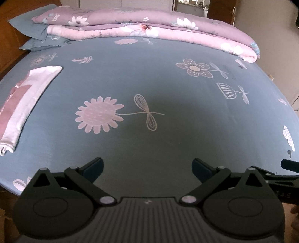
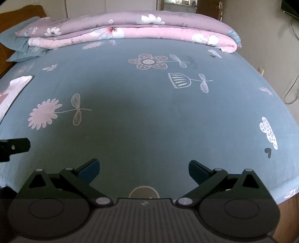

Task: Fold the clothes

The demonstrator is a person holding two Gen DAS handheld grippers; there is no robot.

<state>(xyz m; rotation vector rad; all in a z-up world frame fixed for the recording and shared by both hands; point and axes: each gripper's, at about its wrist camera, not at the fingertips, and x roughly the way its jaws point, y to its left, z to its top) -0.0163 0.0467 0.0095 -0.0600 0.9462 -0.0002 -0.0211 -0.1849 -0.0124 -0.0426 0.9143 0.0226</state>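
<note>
A folded white and pink garment [image 1: 20, 101] lies at the left side of the blue flowered bed sheet [image 1: 149, 142]; its corner also shows in the right wrist view [image 2: 13, 89]. My left gripper [image 1: 147, 166] is open and empty, held above the near part of the bed, well right of the garment. My right gripper [image 2: 143, 168] is open and empty beside it over the near edge of the sheet [image 2: 149, 121]. Part of the right gripper shows at the right edge of the left view [image 1: 289, 164], and part of the left gripper at the left edge of the right view [image 2: 15, 145].
A folded pink flowered quilt [image 1: 149, 28] lies along the far side of the bed. Blue pillows [image 1: 31, 28] sit at the far left against a wooden headboard [image 2: 22, 11]. A wall with a cable [image 2: 293, 86] is on the right.
</note>
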